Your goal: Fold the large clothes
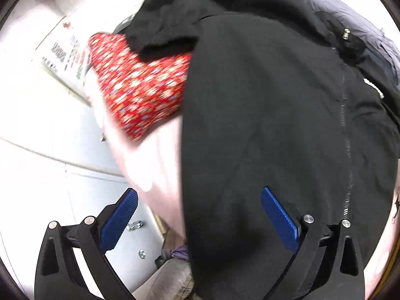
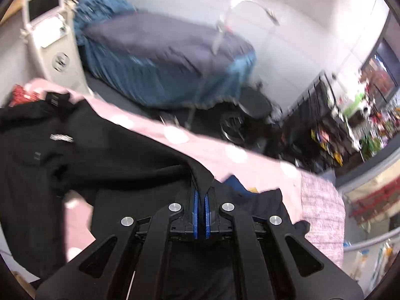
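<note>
Pink dotted bedsheet (image 2: 235,153) below; my right claw (image 2: 200,215) pinches the black zip-up jacket (image 2: 105,150) (thin fold, may slip); left claw (image 1: 200,215) gapes above it.

Bright, even light in both views; the white floor (image 1: 37,130) is blown out. Motion blur smears everything, worst far off. Fisheye bends the edges, corners dark.

Black jacket (image 1: 262,112), red floral cloth (image 1: 142,85), pink white-dotted sheet (image 2: 200,147).
</note>
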`<state>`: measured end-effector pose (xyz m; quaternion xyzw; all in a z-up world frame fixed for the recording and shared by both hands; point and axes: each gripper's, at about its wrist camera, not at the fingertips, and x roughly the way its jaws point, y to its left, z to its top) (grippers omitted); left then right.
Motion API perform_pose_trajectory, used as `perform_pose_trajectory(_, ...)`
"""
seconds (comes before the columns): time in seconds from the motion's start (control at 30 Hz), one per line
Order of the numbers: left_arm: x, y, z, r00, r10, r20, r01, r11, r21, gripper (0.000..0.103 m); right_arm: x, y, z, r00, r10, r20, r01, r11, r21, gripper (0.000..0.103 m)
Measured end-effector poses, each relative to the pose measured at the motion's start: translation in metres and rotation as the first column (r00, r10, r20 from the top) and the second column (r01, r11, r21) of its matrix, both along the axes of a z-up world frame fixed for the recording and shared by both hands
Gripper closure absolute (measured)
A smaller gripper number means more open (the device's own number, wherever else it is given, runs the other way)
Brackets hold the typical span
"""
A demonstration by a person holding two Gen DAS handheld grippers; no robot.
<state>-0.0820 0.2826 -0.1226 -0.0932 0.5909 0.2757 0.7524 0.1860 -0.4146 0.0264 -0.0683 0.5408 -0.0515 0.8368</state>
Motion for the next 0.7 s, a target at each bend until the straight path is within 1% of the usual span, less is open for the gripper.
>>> perform_pose_trajectory(0.03,-0.004,0.003,-0.002,1.000,0.006,-0.009,-0.006,1.000,-0.001,0.006,0.004,-0.007,-0.010,0.999,-0.035,-0.021,0.036,0.999,0.030,0.099)
perform_pose_trajectory(0.1,-0.016,0.013,-0.007,0.999,0.025,-0.030,-0.025,1.000,0.007,0.006,0.014,-0.015,-0.023,0.995,-0.076,-0.065,0.080,0.995,0.061,0.095)
perform_pose_trajectory(0.13,-0.022,0.017,-0.010,0.999,0.035,-0.038,-0.035,0.999,0.007,0.006,0.009,-0.014,-0.025,0.992,-0.103,-0.079,0.108,0.993,0.056,0.089)
perform_pose_trajectory(0.17,-0.027,0.019,-0.013,0.998,0.041,-0.046,-0.041,0.999,0.001,0.006,0.010,-0.012,-0.026,0.990,-0.120,-0.079,0.124,0.991,0.051,0.076)
perform_pose_trajectory(0.2,-0.033,0.022,-0.017,0.997,0.046,-0.055,-0.047,0.999,-0.009,0.006,0.007,-0.007,-0.022,0.989,-0.134,-0.055,0.137,0.989,0.054,0.063)
perform_pose_trajectory(0.23,-0.037,0.025,-0.019,0.997,0.048,-0.059,-0.049,0.999,-0.015,0.006,0.003,-0.004,-0.014,0.991,-0.137,-0.012,0.137,0.989,0.052,0.030)
perform_pose_trajectory(0.27,-0.043,0.027,-0.023,0.997,0.047,-0.064,-0.049,0.999,-0.023,0.006,-0.005,-0.001,-0.009,0.991,-0.133,0.031,0.132,0.991,0.034,0.013)
perform_pose_trajectory(0.3,-0.048,0.029,-0.026,0.997,0.044,-0.069,-0.046,0.999,-0.029,0.006,-0.014,0.004,0.003,0.988,-0.116,0.097,0.118,0.993,-0.010,0.013)
perform_pose_trajectory(0.33,-0.052,0.030,-0.028,0.997,0.041,-0.070,-0.044,0.998,-0.034,0.006,-0.017,0.012,0.009,0.985,-0.097,0.144,0.107,0.992,-0.062,0.013)
perform_pose_trajectory(0.4,-0.062,0.034,-0.035,0.997,0.039,-0.069,-0.043,0.997,-0.060,0.006,-0.036,0.030,0.036,0.972,-0.050,0.230,0.093,0.979,-0.182,0.013)
perform_pose_trajectory(0.43,-0.064,0.035,-0.038,0.997,0.036,-0.068,-0.042,0.996,-0.076,0.006,-0.038,0.033,0.042,0.967,-0.030,0.253,0.082,0.977,-0.198,0.013)
perform_pose_trajectory(0.47,-0.067,0.036,-0.042,0.997,0.032,-0.066,-0.038,0.995,-0.095,0.006,-0.047,0.039,0.052,0.961,-0.005,0.277,0.061,0.979,-0.194,0.013)
perform_pose_trajectory(0.5,-0.069,0.036,-0.045,0.998,0.023,-0.061,-0.030,0.994,-0.106,0.006,-0.058,0.047,0.062,0.952,0.022,0.306,0.025,0.989,-0.148,0.013)
perform_pose_trajectory(0.57,-0.070,0.031,-0.053,0.999,-0.014,-0.046,0.008,0.991,-0.132,0.006,-0.069,0.059,0.068,0.946,0.048,0.320,-0.034,0.998,-0.051,0.013)
perform_pose_trajectory(0.6,-0.069,0.027,-0.056,0.999,-0.034,-0.040,0.028,0.990,-0.142,0.006,-0.074,0.071,0.067,0.947,0.075,0.311,-0.085,0.996,0.018,0.013)
perform_pose_trajectory(0.67,-0.063,0.019,-0.064,0.997,-0.073,-0.027,0.068,0.987,-0.147,0.006,-0.086,0.093,0.056,0.952,0.125,0.279,-0.157,0.983,0.094,0.013)
perform_pose_trajectory(0.7,-0.061,0.015,-0.069,0.996,-0.084,-0.026,0.079,0.986,-0.148,0.006,-0.089,0.103,0.049,0.956,0.142,0.257,-0.176,0.978,0.113,0.013)
